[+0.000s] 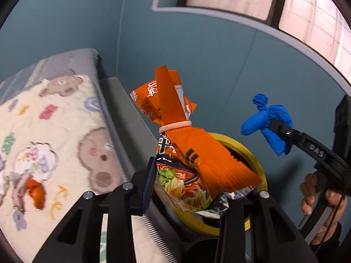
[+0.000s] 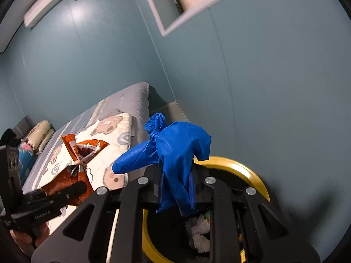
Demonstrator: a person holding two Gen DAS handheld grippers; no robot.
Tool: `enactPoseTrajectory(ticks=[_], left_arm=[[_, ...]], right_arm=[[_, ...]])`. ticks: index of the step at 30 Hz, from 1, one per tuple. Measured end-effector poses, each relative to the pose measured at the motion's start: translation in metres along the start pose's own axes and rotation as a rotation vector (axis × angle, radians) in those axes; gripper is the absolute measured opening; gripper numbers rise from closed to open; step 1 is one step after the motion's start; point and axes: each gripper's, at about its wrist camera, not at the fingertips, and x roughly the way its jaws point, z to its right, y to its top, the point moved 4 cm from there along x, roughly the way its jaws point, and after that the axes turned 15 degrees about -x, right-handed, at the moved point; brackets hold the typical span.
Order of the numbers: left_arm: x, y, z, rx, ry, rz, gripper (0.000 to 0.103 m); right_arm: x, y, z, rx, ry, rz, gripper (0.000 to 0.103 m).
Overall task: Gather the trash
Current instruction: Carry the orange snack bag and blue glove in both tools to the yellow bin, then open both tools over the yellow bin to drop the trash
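Left wrist view: left gripper clamped on wrapper above bin.
Right gripper: clamped on glove above bin (rim close).
Risk: an off-centre release could snag the rim.

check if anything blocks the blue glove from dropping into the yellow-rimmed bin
Nothing visible does. The right gripper holds the blue glove right over the bin, whose opening below shows only white crumpled trash at the bottom. The orange snack bag in the left gripper hangs off to the side.

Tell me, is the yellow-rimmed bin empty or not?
Not empty. The right wrist view shows crumpled white trash lying inside the bin.
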Motion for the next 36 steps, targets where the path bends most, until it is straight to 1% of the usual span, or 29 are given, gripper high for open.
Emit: enactPoseTrajectory(ticks=[4,10,15,17,19,21,22,23,26,29,32,34,36], left_arm=[[0.025,-0.008,0.003,-0.006,-0.014,-0.05,0.034],[0.062,-0.022,0.006,0.002,-0.007,-0.118,0.035],[0.076,-0.027,0.007,0.003,-0.014,-0.147,0.036],[0.079,-0.027,0.007,0.002,-0.015,-0.147,0.038],[0.08,-0.027,0.007,0.002,-0.022,-0.146,0.043],[0.079,-0.027,0.005,-0.001,-0.021,-0.144,0.044],[0.078,-0.026,0.004,-0.004,-0.026,-0.145,0.046],[0.076,-0.027,0.005,-0.007,-0.028,-0.146,0.05],[0.075,-0.025,0.001,-0.01,-0.025,-0.137,0.06],[0.068,-0.023,-0.001,-0.017,-0.02,-0.113,0.067],[0.058,-0.023,-0.004,-0.022,-0.014,-0.088,0.079],[0.051,-0.024,-0.008,-0.019,0.003,-0.069,0.085],[0.045,-0.024,-0.012,-0.015,0.023,-0.05,0.087]], right_arm=[[0.015,-0.014,0.011,0.039,-0.009,-0.04,0.017],[0.032,-0.027,0.025,0.066,-0.022,-0.075,0.017],[0.048,-0.041,0.031,0.096,-0.022,-0.122,0.02],[0.052,-0.045,0.032,0.099,-0.024,-0.132,0.021],[0.052,-0.047,0.034,0.105,-0.025,-0.133,0.022],[0.052,-0.046,0.035,0.104,-0.032,-0.13,0.026],[0.051,-0.046,0.037,0.102,-0.041,-0.126,0.03],[0.048,-0.047,0.039,0.101,-0.045,-0.123,0.036],[0.045,-0.046,0.04,0.108,-0.052,-0.117,0.044],[0.041,-0.046,0.04,0.106,-0.066,-0.115,0.051],[0.039,-0.048,0.039,0.116,-0.068,-0.12,0.061],[0.038,-0.051,0.036,0.123,-0.06,-0.126,0.066],[0.038,-0.053,0.033,0.124,-0.055,-0.134,0.068]])
